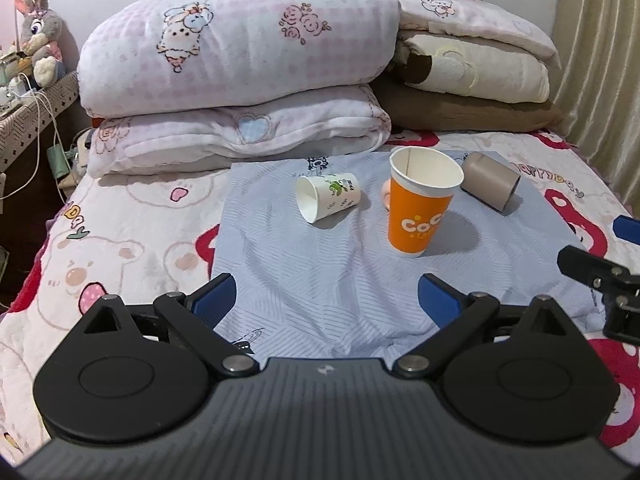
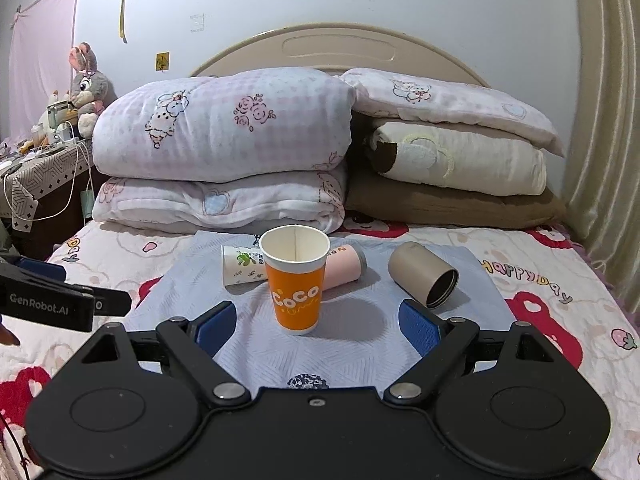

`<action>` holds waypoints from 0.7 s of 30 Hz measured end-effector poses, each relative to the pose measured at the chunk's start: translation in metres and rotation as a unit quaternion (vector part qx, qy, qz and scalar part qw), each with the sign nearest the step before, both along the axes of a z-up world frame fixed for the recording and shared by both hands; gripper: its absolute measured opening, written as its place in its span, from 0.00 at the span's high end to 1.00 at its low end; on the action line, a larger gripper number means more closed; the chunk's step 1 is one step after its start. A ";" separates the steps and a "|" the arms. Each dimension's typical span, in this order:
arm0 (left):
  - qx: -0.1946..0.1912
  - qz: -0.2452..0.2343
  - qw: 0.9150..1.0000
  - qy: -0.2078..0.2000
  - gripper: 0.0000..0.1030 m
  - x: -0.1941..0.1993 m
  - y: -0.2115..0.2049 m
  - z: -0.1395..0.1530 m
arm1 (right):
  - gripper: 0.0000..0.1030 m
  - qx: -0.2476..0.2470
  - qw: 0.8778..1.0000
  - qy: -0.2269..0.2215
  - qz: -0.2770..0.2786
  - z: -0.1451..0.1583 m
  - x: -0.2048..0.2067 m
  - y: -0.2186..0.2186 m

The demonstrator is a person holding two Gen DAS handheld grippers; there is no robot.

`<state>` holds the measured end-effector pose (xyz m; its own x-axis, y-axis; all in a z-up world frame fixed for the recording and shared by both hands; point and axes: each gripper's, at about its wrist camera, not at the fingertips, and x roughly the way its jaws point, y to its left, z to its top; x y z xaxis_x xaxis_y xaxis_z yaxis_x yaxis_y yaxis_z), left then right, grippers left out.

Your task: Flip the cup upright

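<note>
An orange "CoCo" paper cup [image 1: 420, 204] [image 2: 297, 280] stands upright on a light blue cloth [image 1: 320, 272] [image 2: 360, 340] on the bed. A white paper cup with green print [image 1: 326, 198] [image 2: 242, 266] lies on its side to its left. A beige cup [image 1: 490, 182] [image 2: 424, 274] lies on its side to the right. A pink cup [image 2: 346, 266] lies on its side behind the orange one. My left gripper [image 1: 326, 300] is open and empty, short of the cups. My right gripper [image 2: 318, 322] is open, its fingers either side of the orange cup's base, apart from it.
Folded quilts and pillows [image 1: 240, 80] [image 2: 224, 140] are stacked behind the cloth against the headboard. A bedside table with cables and a plush rabbit [image 1: 38, 32] stands at the left. Curtains [image 1: 600, 60] hang at the right. The right gripper shows at the left wrist view's right edge [image 1: 600, 276].
</note>
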<state>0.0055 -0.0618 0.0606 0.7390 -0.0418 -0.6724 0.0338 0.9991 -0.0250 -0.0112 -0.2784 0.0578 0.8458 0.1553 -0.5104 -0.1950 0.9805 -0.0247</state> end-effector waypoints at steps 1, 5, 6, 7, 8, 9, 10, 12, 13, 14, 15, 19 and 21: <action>0.000 0.001 1.000 -0.001 0.04 -0.001 0.000 0.000 | 0.11 -0.006 1.000 -0.003 0.000 -0.002 -0.001 0.001; -0.006 0.004 1.000 -0.002 0.04 -0.003 0.002 -0.002 | 0.08 -0.022 1.000 -0.009 0.001 -0.008 -0.003 0.007; -0.007 0.004 1.000 -0.003 0.04 -0.004 0.002 -0.002 | 0.05 -0.022 1.000 -0.010 0.000 -0.009 -0.003 0.008; -0.007 0.005 1.000 -0.003 0.04 -0.005 0.002 -0.003 | 0.02 -0.021 1.000 -0.012 -0.002 -0.009 -0.003 0.008; -0.007 0.005 1.000 -0.004 0.04 -0.006 0.002 -0.004 | 0.02 -0.020 1.000 -0.015 -0.005 -0.010 -0.004 0.009; -0.007 0.005 1.000 -0.005 0.04 -0.007 0.002 -0.004 | 0.02 -0.019 1.000 -0.015 -0.007 -0.010 -0.003 0.009; -0.007 0.005 1.000 -0.003 0.04 -0.006 0.002 -0.004 | 0.02 -0.018 1.000 -0.014 -0.008 -0.010 -0.002 0.009; -0.004 0.005 1.000 -0.005 0.01 -0.007 0.002 -0.005 | 0.01 -0.018 1.000 -0.009 -0.012 -0.011 -0.001 0.008; -0.001 0.006 1.000 -0.006 0.01 -0.008 0.001 -0.006 | 0.01 -0.019 1.000 -0.008 -0.013 -0.012 -0.001 0.008; 0.001 0.006 1.000 -0.006 0.01 -0.009 0.002 -0.007 | 0.01 -0.019 1.000 -0.008 -0.015 -0.012 -0.001 0.008; 0.003 0.006 1.000 -0.005 0.01 -0.009 0.002 -0.008 | 0.01 -0.019 1.000 -0.007 -0.018 -0.013 -0.001 0.008; 0.003 0.007 1.000 0.003 0.01 -0.009 0.003 -0.012 | 0.01 -0.018 1.000 -0.003 -0.024 -0.014 -0.001 0.006; 0.004 0.009 1.000 0.007 0.01 -0.008 0.005 -0.014 | 0.01 -0.020 0.999 -0.003 -0.025 -0.014 -0.001 0.006</action>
